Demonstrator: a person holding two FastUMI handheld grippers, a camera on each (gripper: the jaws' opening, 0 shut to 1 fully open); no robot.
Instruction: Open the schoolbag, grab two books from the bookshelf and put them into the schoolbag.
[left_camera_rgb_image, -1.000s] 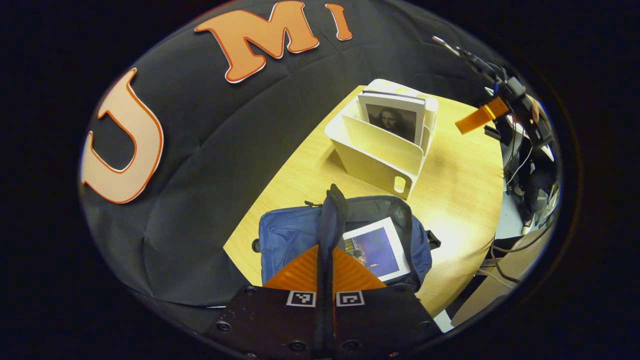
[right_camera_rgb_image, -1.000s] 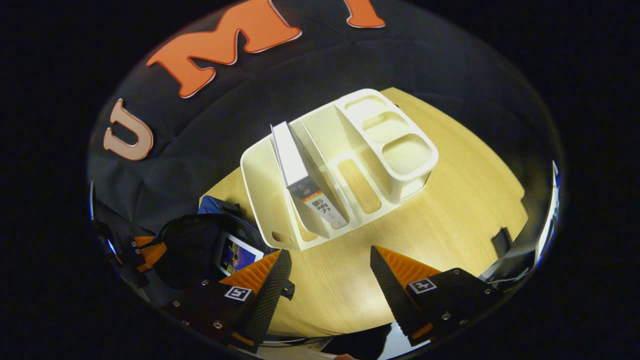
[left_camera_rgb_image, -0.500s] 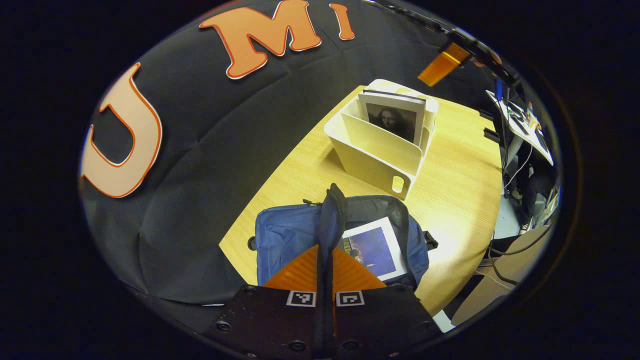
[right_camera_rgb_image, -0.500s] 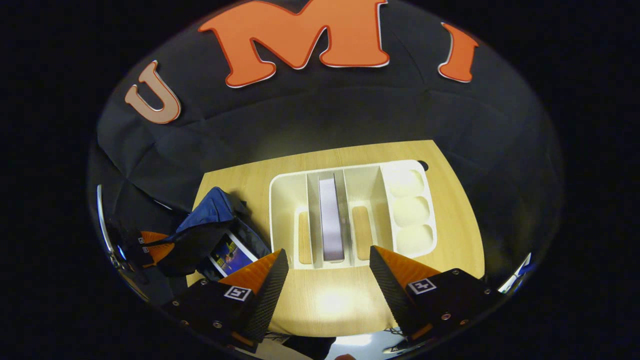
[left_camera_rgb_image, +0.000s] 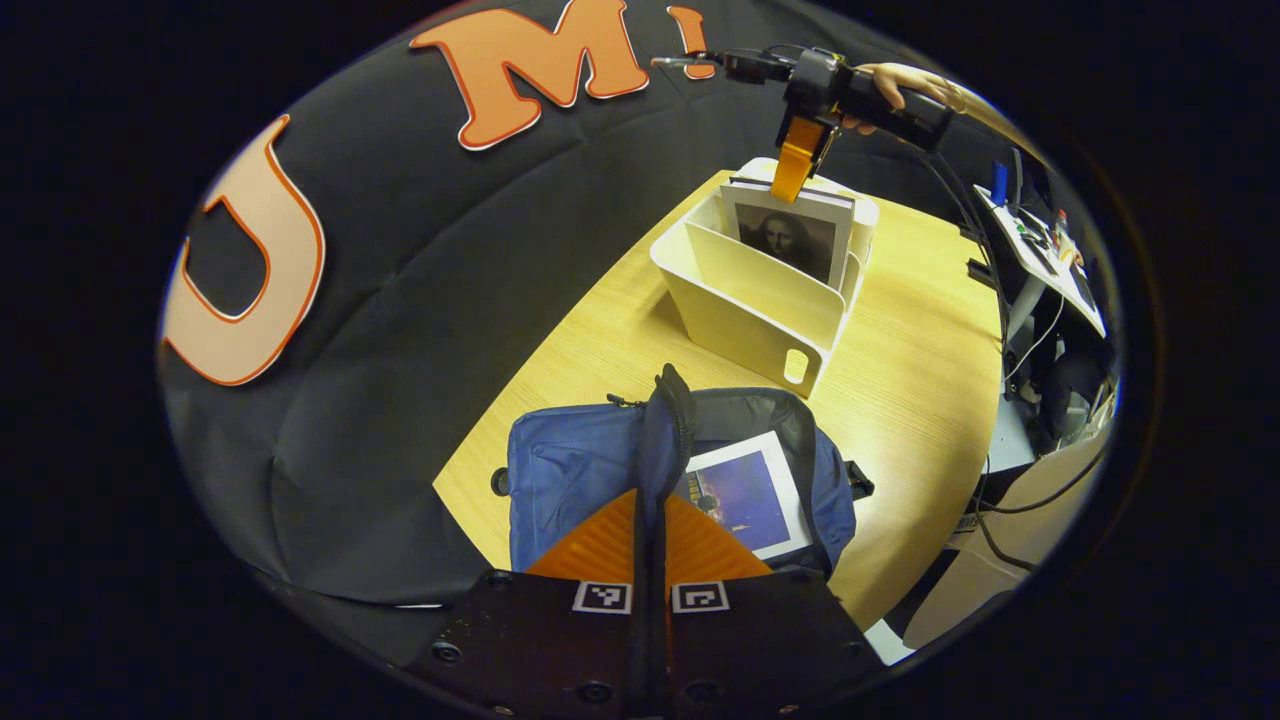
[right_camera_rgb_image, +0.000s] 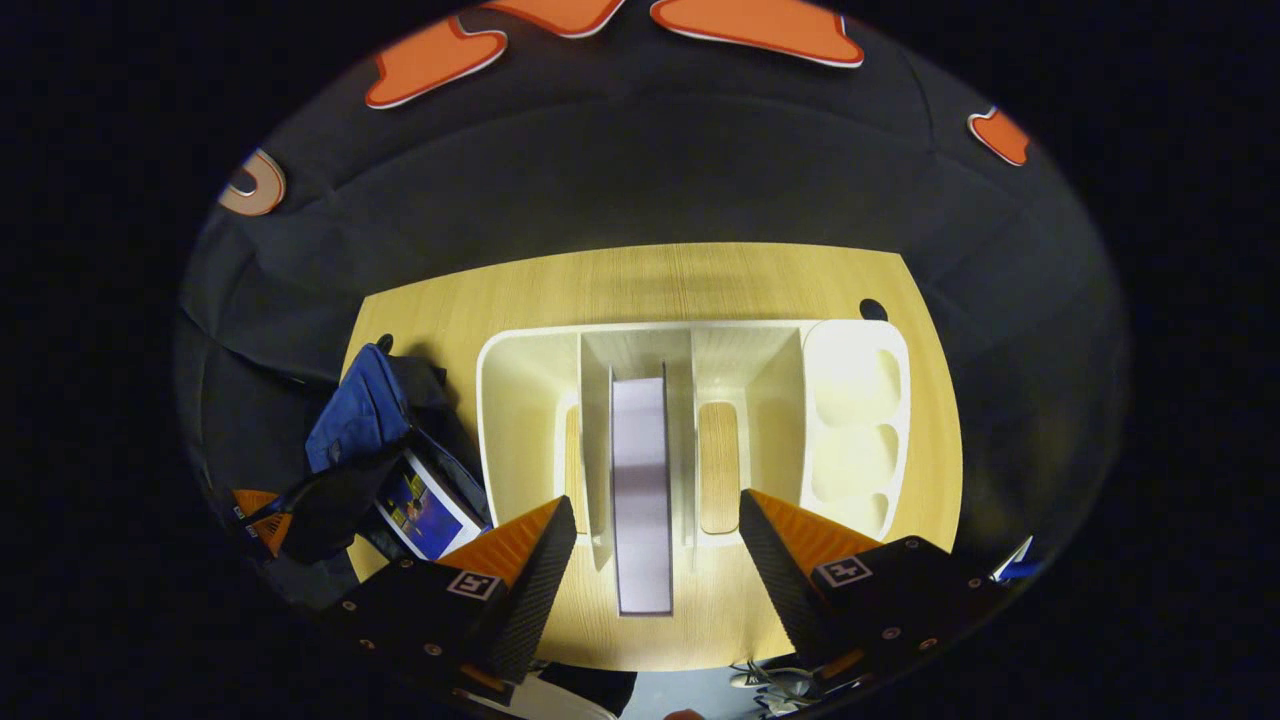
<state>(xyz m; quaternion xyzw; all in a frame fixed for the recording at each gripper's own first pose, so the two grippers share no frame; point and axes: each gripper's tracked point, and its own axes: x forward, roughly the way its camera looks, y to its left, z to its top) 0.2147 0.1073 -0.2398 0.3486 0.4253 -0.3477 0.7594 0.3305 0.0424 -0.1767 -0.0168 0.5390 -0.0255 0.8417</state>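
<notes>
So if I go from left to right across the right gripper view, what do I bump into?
Left gripper → schoolbag → book in the bag → book standing in the bookshelf → the shelf's three cups.

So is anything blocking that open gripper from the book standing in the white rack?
Nothing visible. The right gripper hangs open straight above the book, whose top edge sits free between two dividers of the bookshelf, with a finger either side.

Each tool (left_camera_rgb_image: 650, 540) has ridged wedge fingers on a dark screwed body with square markers.
</notes>
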